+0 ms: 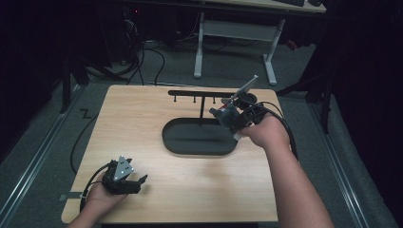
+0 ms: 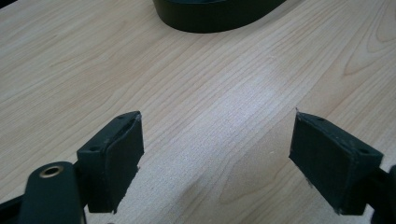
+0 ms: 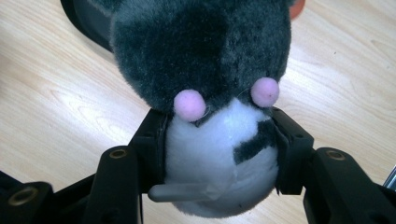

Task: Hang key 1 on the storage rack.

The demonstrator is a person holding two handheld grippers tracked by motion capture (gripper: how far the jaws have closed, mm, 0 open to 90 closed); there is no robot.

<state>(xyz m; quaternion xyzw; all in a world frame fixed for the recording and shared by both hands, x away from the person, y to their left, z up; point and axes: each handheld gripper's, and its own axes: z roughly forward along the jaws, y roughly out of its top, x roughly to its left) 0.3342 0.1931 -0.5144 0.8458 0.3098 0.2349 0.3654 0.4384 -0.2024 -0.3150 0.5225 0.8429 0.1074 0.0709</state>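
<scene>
A black oval tray [image 1: 199, 137] lies near the middle of the bench [image 1: 142, 118], with a black rack of small hooks [image 1: 202, 93] standing at its far edge; nothing can be made out inside the tray. The right hand-held gripper [image 3: 219, 140] is clamped on a plush toy [image 3: 205, 70], held above the tray's right end. The toy is dark grey fur with a white part between the jaws and two pink pom-poms. The left hand-held gripper [image 2: 217, 158] rests near the bench's front left corner, jaws spread apart around nothing.
</scene>
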